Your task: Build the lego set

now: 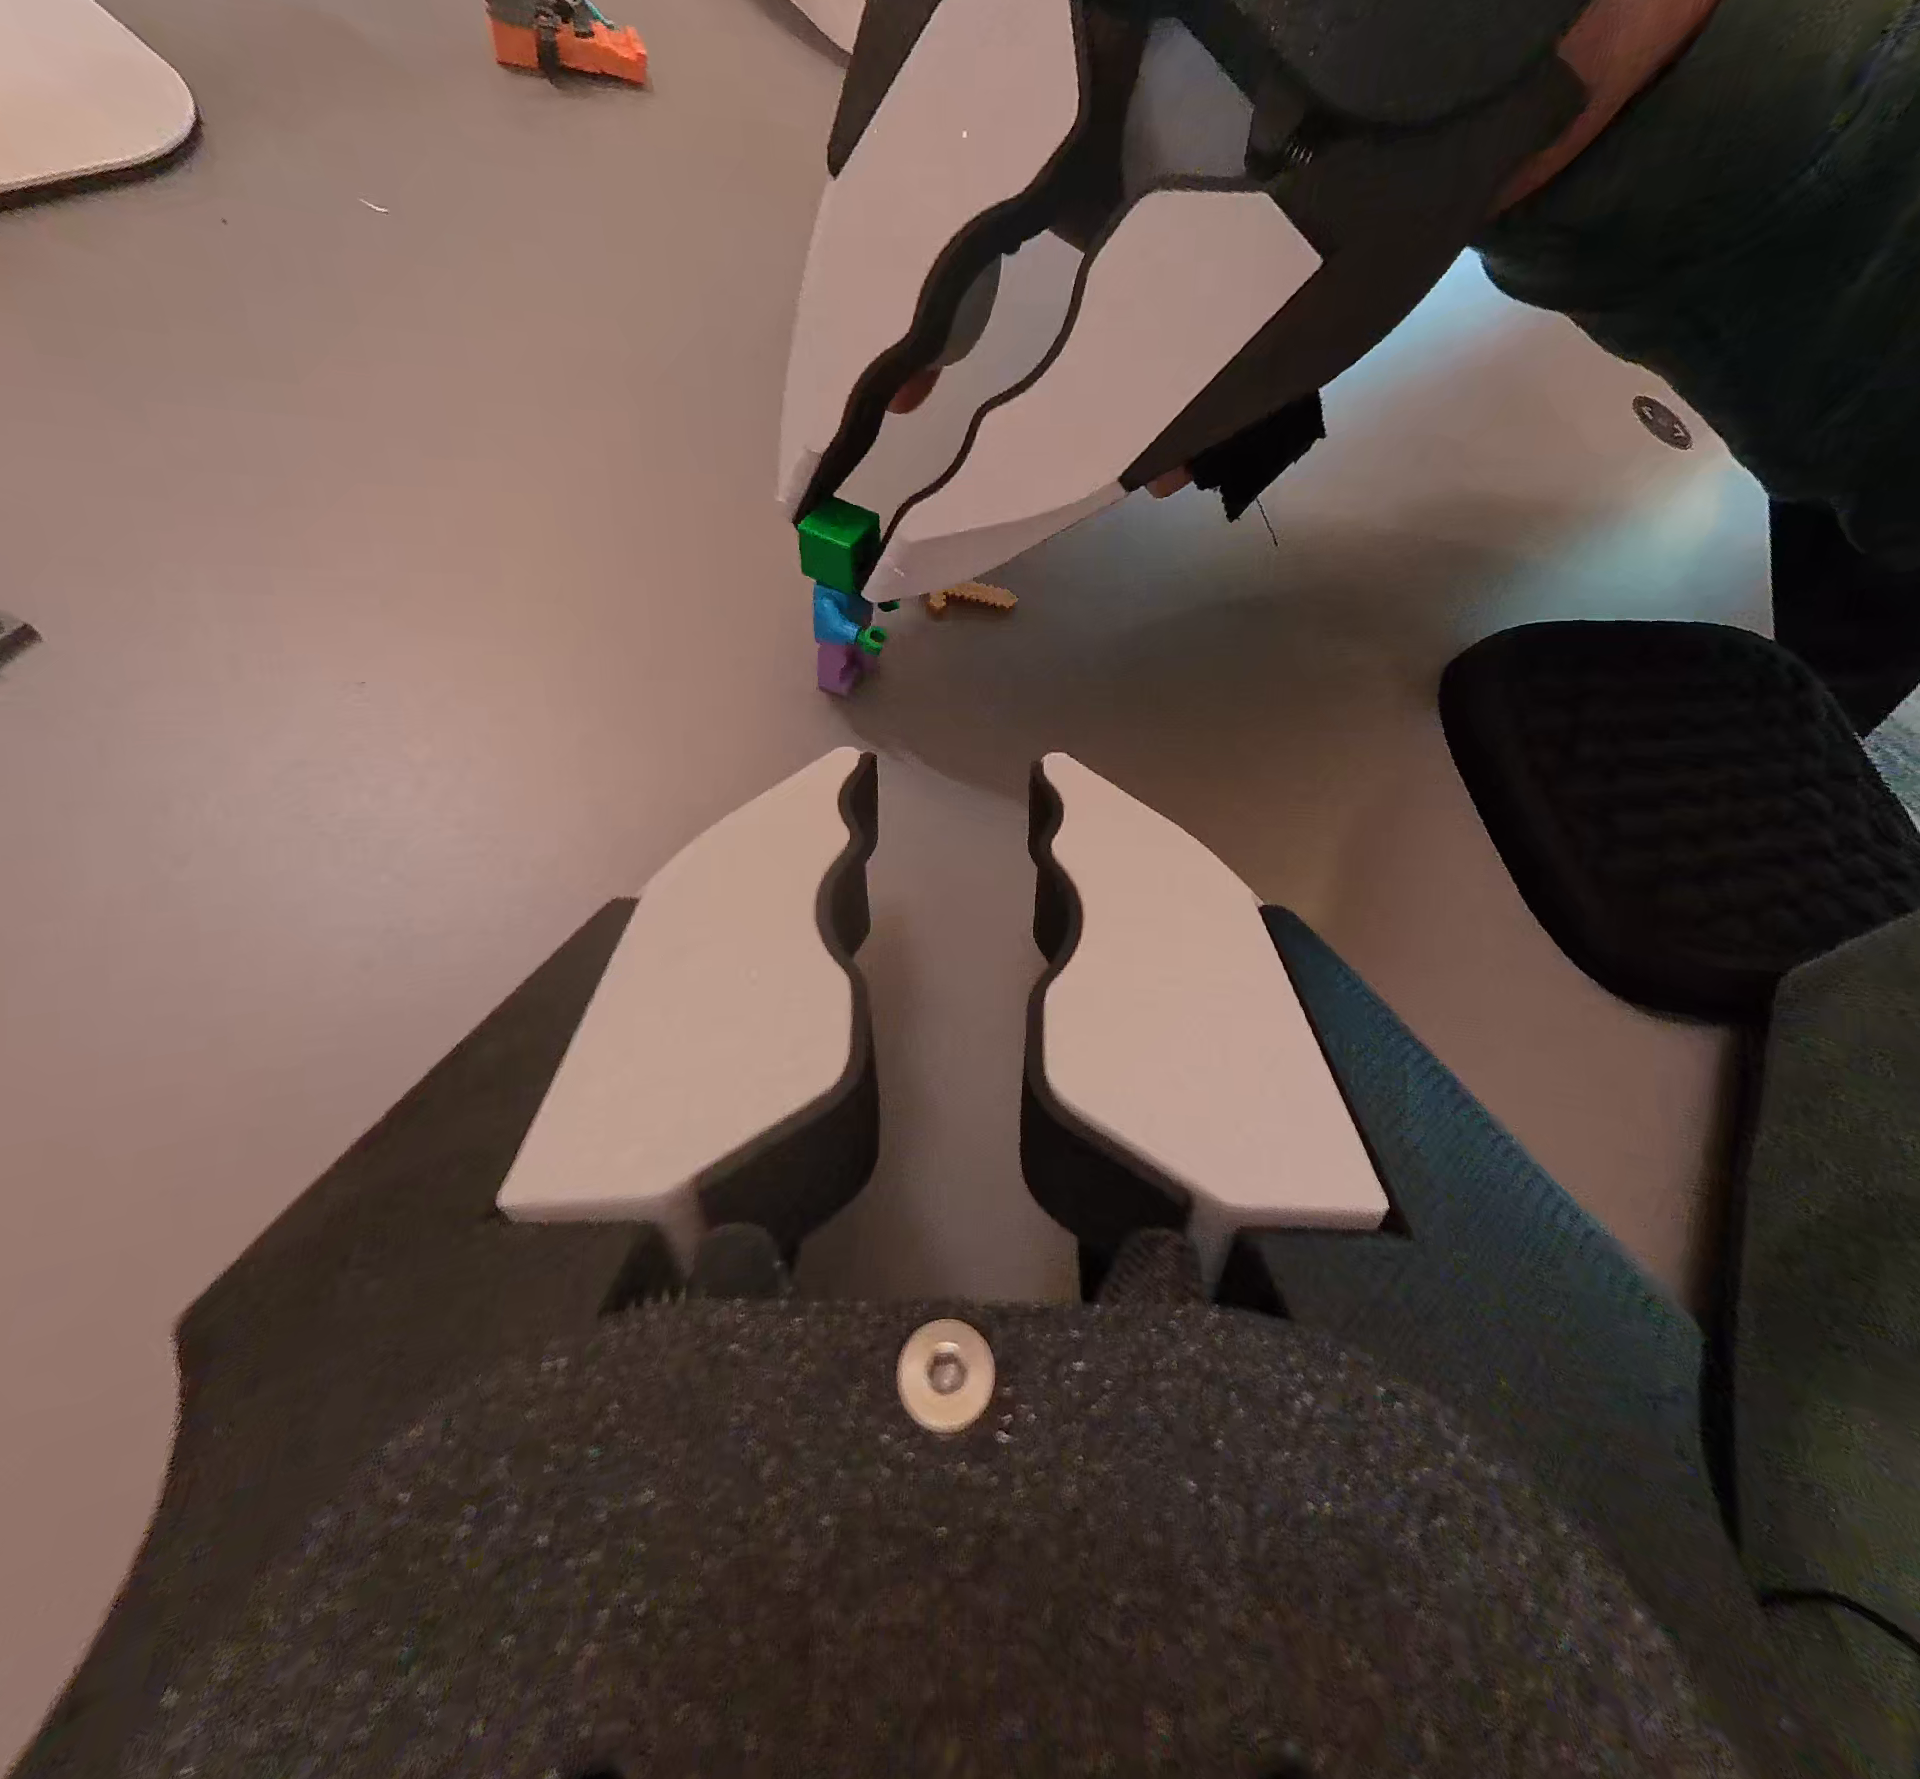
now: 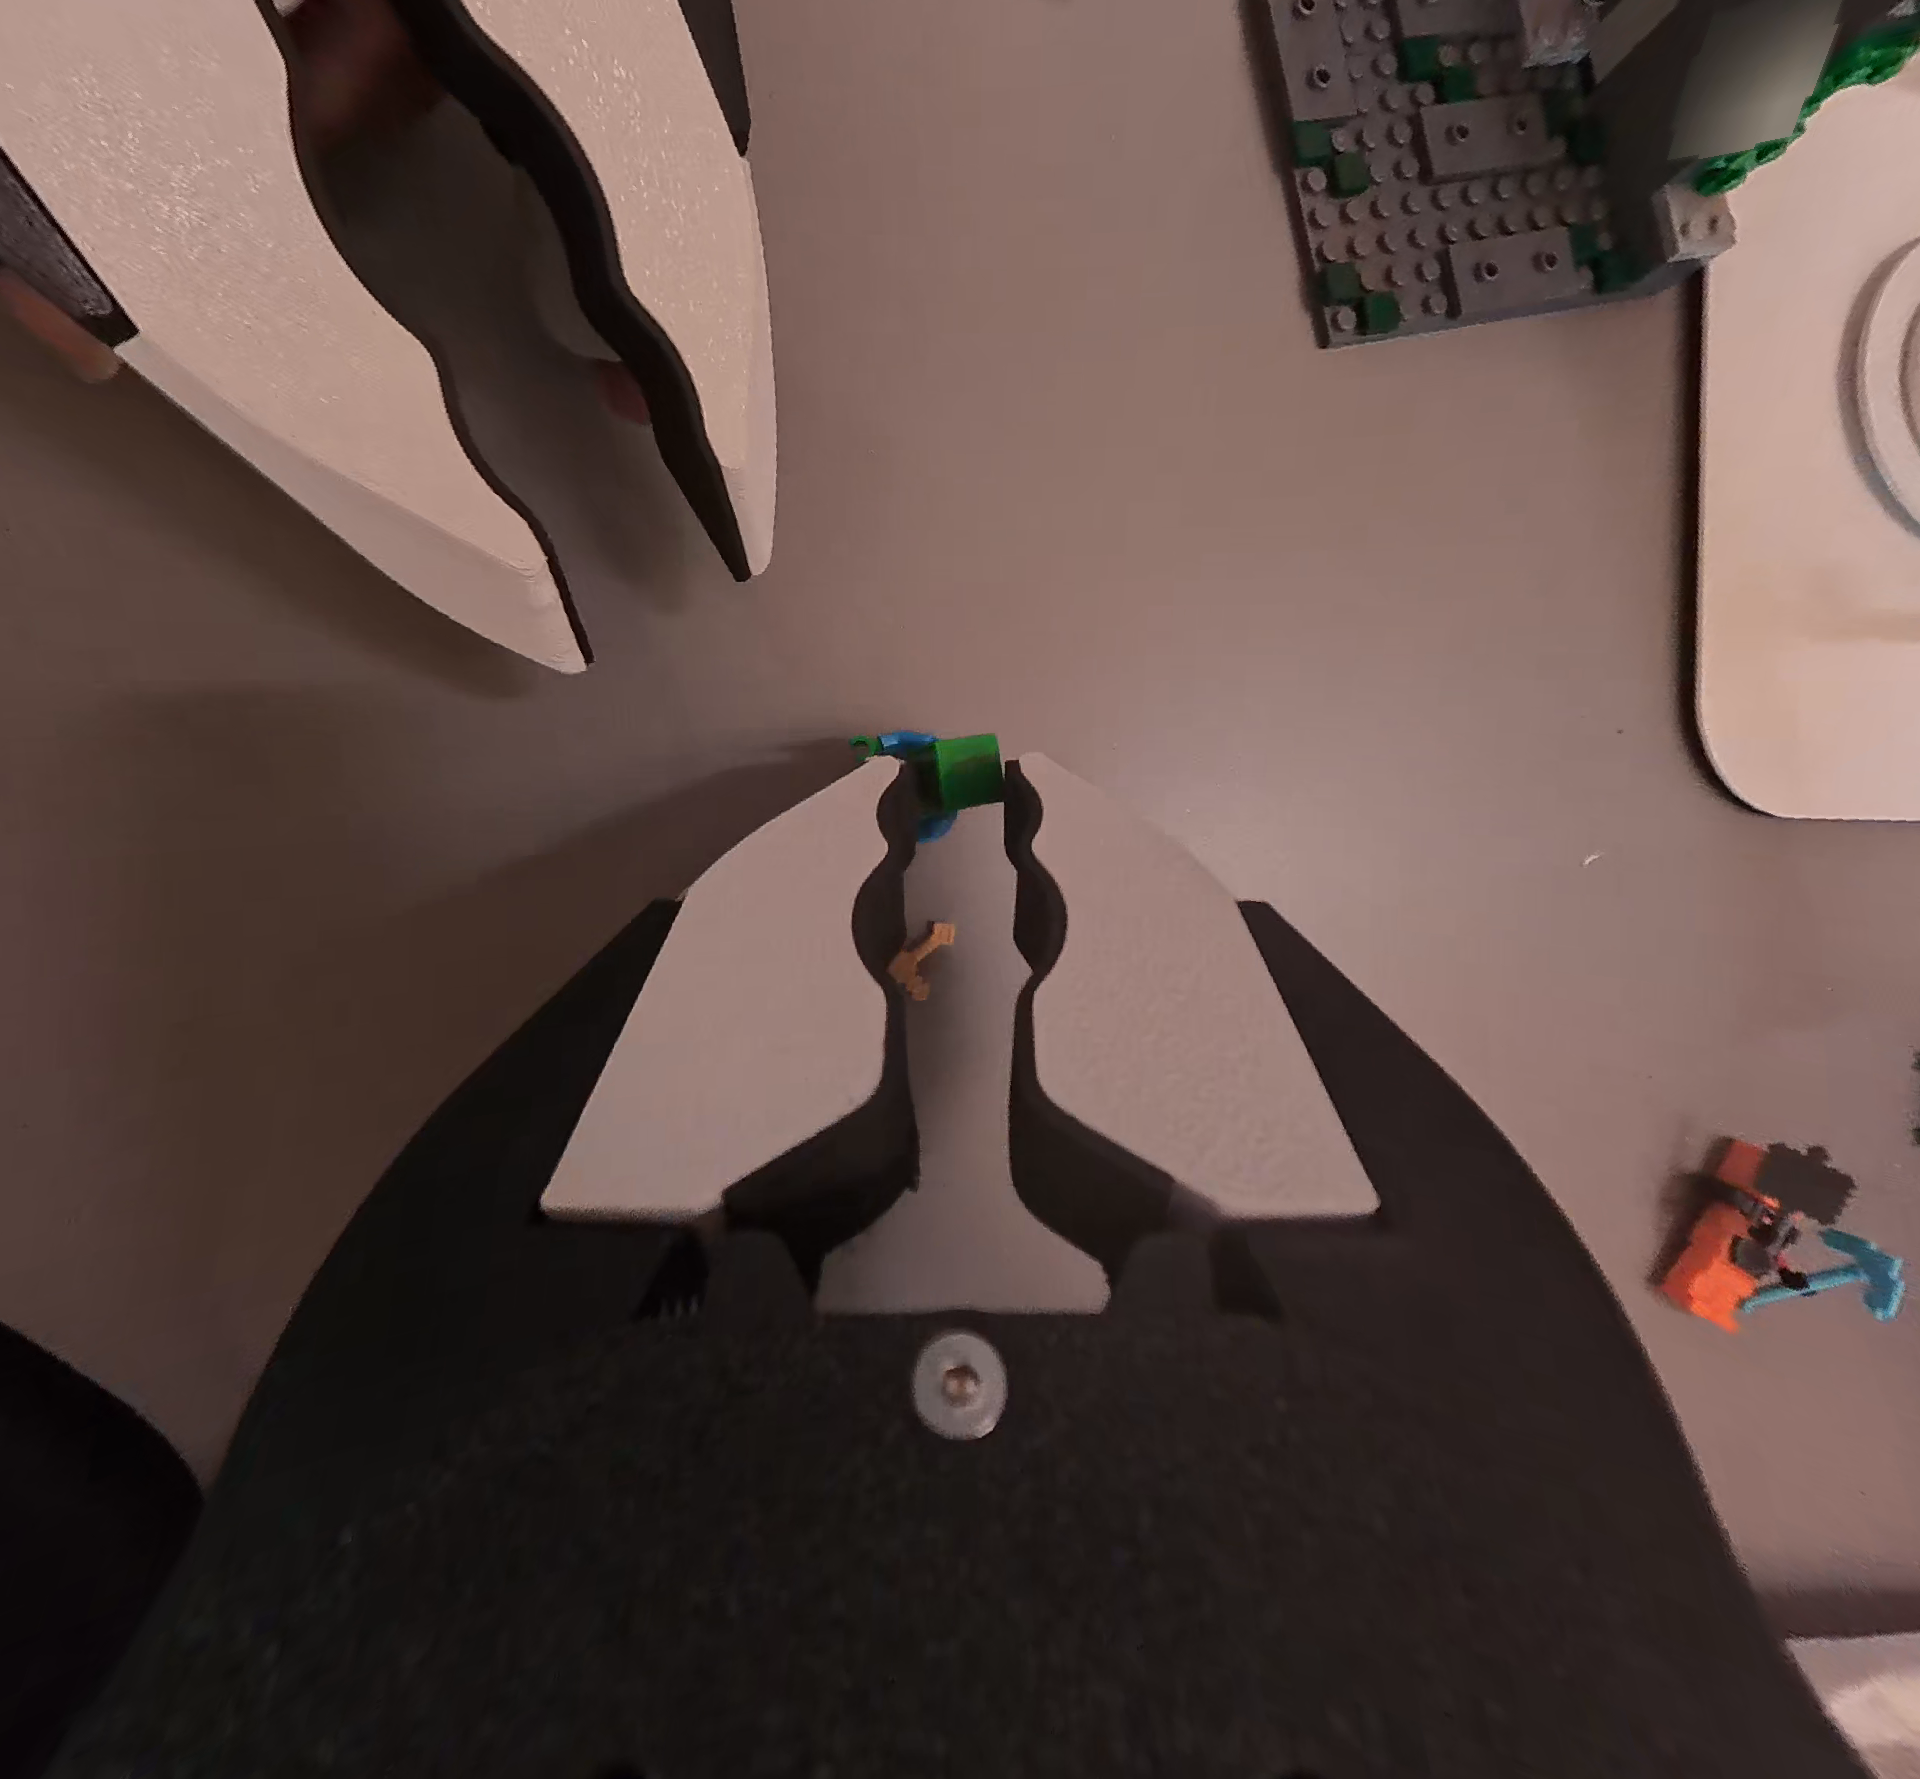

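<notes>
1. The right gripper [image 2: 954,773] had its two tips closed on the green cube head of a small minifigure [image 1: 844,597], and nothing else sat between its fingers. In the left wrist view it came down steeply from the far right, so its tips met the head from above and to either side.

2. The minifigure stood upright on the grey table [image 1: 416,482], its long axis vertical: green head on top, blue torso under it, purple legs touching the tabletop. One green hand stuck out to the right.

3. The left gripper [image 1: 951,763] was empty, its jaws parted by a moderate gap. The minifigure lay just beyond its tips and slightly to their left, so this gripper pointed almost straight at the legs.

4. A small tan sword-like piece [image 1: 971,600] lay flat on the table just right of the minifigure; in the right wrist view it showed beneath the gap between the right gripper's fingers.

5. Judgement: the next move probably turned on this line-up. With the head held from above, the free left gripper was the nearer one to take the legs or fetch the tan piece.

6. Further off lay an orange-based small build [image 1: 566,25] at the far left, and a grey studded baseplate model [image 2: 1455,119].
</notes>
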`<state>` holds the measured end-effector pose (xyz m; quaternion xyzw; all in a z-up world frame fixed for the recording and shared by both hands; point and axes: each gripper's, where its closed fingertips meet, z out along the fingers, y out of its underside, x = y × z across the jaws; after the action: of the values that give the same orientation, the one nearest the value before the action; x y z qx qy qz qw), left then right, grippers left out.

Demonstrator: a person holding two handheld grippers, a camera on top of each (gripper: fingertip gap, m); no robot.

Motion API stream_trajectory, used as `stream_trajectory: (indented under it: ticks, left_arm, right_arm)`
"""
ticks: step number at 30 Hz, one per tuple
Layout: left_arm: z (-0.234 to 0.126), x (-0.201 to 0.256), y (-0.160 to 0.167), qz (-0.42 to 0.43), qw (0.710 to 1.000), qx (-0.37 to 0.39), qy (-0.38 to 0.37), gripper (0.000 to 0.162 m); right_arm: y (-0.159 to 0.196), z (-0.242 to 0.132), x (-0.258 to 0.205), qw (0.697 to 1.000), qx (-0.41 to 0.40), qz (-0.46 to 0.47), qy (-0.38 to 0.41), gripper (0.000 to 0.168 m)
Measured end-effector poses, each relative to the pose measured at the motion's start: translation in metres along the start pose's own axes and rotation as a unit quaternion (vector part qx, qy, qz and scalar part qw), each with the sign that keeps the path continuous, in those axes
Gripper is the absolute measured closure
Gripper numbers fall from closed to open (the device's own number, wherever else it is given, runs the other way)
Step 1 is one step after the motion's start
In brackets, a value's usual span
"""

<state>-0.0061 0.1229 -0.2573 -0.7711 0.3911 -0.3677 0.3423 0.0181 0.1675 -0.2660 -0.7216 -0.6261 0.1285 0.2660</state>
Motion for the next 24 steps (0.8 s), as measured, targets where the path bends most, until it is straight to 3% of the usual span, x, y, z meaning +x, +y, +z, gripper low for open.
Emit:
stream_trajectory:
  ticks: [24]
  left_arm:
    - [0.0052, 0.0040, 0.0061, 0.011, 1.000, -0.011, 0.004, 0.136]
  right_arm:
    - [-0.0012, -0.0053, -0.0096, 1.000, 0.008, -0.006, -0.005, 0.150]
